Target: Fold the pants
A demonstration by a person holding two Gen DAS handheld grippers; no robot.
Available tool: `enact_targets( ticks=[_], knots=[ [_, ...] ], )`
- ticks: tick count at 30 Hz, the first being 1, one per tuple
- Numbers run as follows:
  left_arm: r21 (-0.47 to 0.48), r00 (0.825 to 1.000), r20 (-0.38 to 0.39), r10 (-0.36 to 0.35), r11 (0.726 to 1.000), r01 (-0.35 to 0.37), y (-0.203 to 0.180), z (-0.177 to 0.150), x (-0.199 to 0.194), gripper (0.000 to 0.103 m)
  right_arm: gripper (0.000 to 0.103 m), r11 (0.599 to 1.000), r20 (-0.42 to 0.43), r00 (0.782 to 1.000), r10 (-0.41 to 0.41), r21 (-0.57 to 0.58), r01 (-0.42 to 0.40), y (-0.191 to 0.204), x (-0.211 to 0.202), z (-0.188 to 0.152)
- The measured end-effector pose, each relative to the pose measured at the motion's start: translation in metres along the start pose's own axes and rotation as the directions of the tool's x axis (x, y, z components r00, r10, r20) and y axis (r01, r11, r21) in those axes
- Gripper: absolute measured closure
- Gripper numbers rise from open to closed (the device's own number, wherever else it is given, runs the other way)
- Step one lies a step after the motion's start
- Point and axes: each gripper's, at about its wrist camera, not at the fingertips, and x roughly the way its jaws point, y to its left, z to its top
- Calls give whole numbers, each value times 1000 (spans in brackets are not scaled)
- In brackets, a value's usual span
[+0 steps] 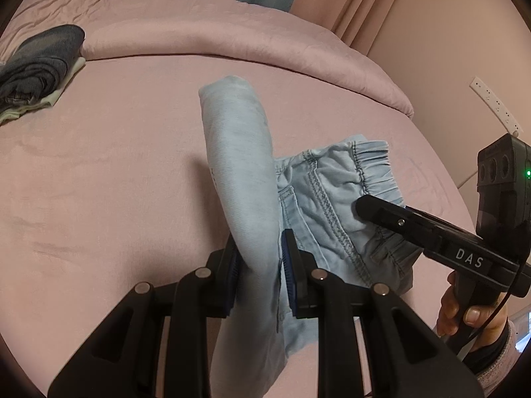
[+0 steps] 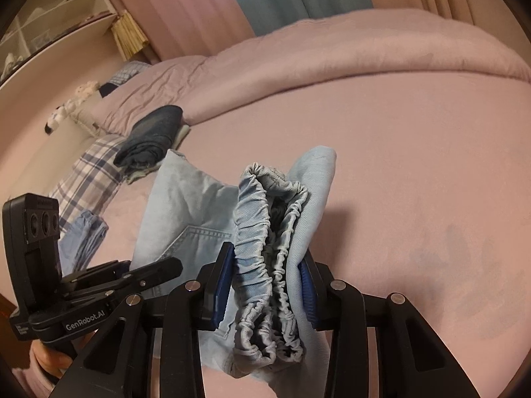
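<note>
Left hand-held gripper [image 1: 259, 277] clamped on light-blue pants [image 1: 239, 152] leg fold; right hand-held gripper [image 2: 265, 285] pinching their bunched elastic waistband [image 2: 268, 232]. Folded dark jeans [image 1: 39, 63] lie well apart on pink bed [image 1: 116, 165], nothing obstructing.

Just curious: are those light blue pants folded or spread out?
Folded: the light blue pants are doubled over, waistband bunched between layers, not flat on the bed.

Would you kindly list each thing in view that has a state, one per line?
light blue pants: partly folded, gripped at two places
left gripper: shut on a folded length of the pants
right gripper: shut on the bunched elastic waistband
dark jeans: folded, lying on the bed
</note>
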Motion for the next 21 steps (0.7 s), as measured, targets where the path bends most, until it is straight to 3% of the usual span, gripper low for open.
enact_targets(
  ticks=[21],
  knots=[
    [25,1000,29,-5,1000,4,-6,18,-5,82,66,999,40,999,21,-39,-20,11,-3,17]
  ],
)
